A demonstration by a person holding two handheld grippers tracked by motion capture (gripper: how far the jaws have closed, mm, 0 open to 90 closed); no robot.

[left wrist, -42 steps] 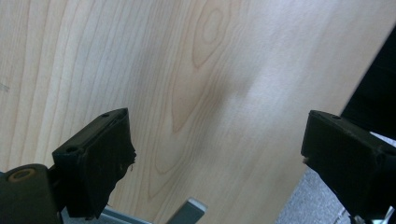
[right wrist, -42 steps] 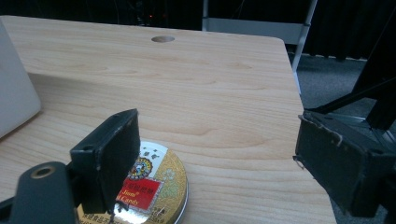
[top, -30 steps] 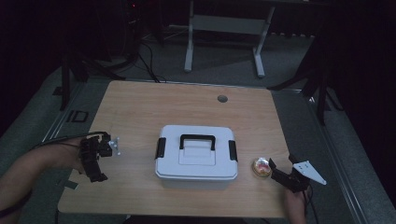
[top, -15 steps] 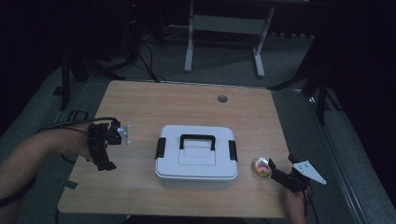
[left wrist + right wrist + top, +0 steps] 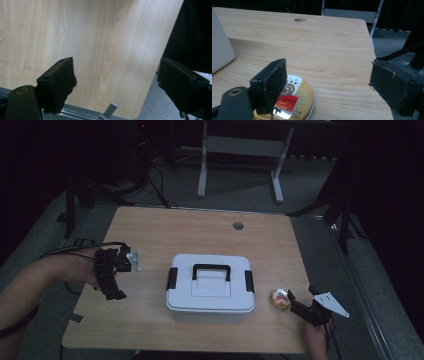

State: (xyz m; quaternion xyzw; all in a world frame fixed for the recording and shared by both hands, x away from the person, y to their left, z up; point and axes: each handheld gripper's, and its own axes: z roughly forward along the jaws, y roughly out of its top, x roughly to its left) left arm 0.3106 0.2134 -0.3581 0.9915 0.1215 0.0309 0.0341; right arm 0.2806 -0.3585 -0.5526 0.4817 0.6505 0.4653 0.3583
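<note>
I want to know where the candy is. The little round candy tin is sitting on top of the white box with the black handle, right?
Not quite. The candy tin sits on the table, beside the white box, not on top of it. The high view shows it next to the box's right end, just in front of the right gripper.

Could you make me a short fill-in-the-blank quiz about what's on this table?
1. The white box in the middle of the table has a ____ carrying handle on its lid.
2. The round candy tin lies by the ____ gripper.
3. The jaws of the left gripper stand ____, with nothing between them.
4. The candy tin's label is ____.

Missing words: black; right; open; red
</note>
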